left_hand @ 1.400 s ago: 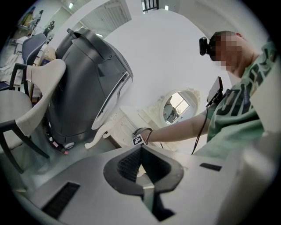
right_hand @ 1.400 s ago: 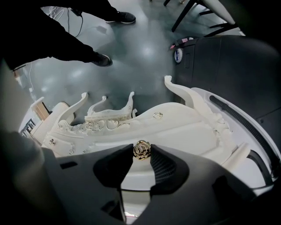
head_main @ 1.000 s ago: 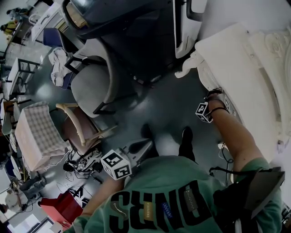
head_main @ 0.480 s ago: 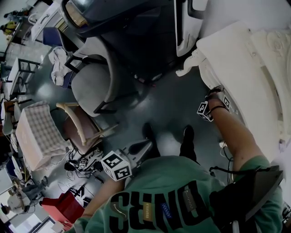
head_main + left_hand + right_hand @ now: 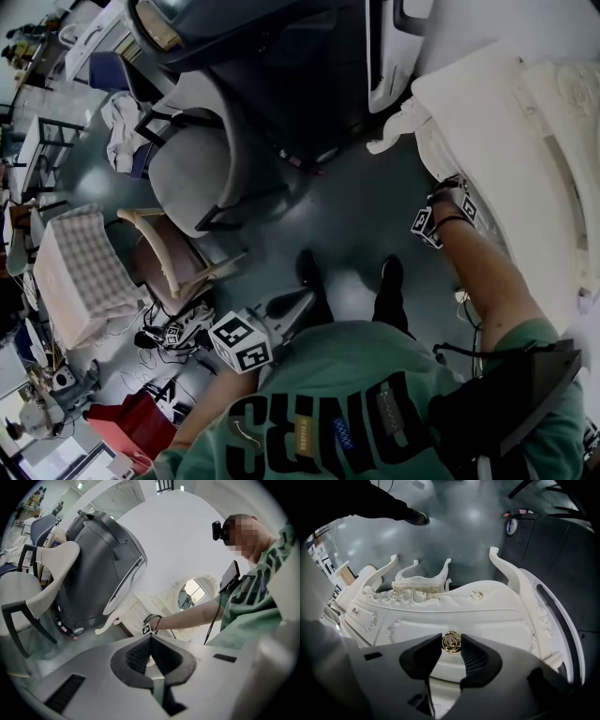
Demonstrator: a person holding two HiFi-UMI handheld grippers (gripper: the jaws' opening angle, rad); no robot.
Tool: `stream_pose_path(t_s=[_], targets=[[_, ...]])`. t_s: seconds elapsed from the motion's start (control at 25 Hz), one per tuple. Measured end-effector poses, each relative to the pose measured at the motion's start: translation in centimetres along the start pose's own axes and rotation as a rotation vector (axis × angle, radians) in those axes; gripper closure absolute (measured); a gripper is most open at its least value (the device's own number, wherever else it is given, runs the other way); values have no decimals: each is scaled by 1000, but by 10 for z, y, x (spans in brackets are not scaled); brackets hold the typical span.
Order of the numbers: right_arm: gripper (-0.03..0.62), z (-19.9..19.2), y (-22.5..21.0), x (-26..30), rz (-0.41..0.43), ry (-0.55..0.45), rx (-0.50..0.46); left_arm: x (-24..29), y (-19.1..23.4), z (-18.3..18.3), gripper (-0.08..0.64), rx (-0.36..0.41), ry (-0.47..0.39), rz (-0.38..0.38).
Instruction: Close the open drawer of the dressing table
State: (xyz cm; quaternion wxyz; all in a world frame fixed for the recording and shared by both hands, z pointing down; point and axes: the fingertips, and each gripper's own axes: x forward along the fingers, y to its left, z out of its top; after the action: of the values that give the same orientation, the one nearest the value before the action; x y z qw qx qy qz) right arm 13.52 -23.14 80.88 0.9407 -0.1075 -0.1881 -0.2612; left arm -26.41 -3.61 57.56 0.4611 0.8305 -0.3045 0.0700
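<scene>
The white carved dressing table [image 5: 497, 131] stands at the right of the head view. My right gripper [image 5: 448, 199] is held against its front edge. In the right gripper view the drawer front [image 5: 487, 620] fills the middle. Its gold rose-shaped knob [image 5: 451, 642] sits between the pads of my right gripper [image 5: 451, 645], and both pads touch it. How far the drawer stands out I cannot tell. My left gripper [image 5: 302, 300] hangs low by my waist, away from the table. Its jaws [image 5: 151, 638] are shut on nothing.
A dark bulky chair-like machine [image 5: 244, 56] stands at the back beside the table. A grey armchair [image 5: 192, 169], a wooden chair [image 5: 169, 267] and a checked stool [image 5: 80, 277] fill the left. Cables [image 5: 173, 333] and a red bag [image 5: 127, 427] lie on the floor. My shoes [image 5: 389, 277] stand near the table.
The right wrist has rolled a little at the table's front. The left gripper has stayed where it was.
</scene>
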Motion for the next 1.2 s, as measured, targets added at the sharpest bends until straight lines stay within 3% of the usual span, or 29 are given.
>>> stream_pose_path(t_s=[0.48,0.76,0.92,1.0,1.2], targets=[[454,-3,-1,1,53,-29,26,-4,3,1,552,-2,-8,7],[454,-5,-1,-2,49,-32,36,-11,6,-1,554,-3,-15,17],[453,-1,-6,-6,25,-89,72,-12,5,1,553,2,-13,10],[454,2,-7,-13,7,-156,137,-8,1,4,552,13,-13,-1],[480,6,-5,-55,41,-454,454,10,-19,19,552,52,2,-34]])
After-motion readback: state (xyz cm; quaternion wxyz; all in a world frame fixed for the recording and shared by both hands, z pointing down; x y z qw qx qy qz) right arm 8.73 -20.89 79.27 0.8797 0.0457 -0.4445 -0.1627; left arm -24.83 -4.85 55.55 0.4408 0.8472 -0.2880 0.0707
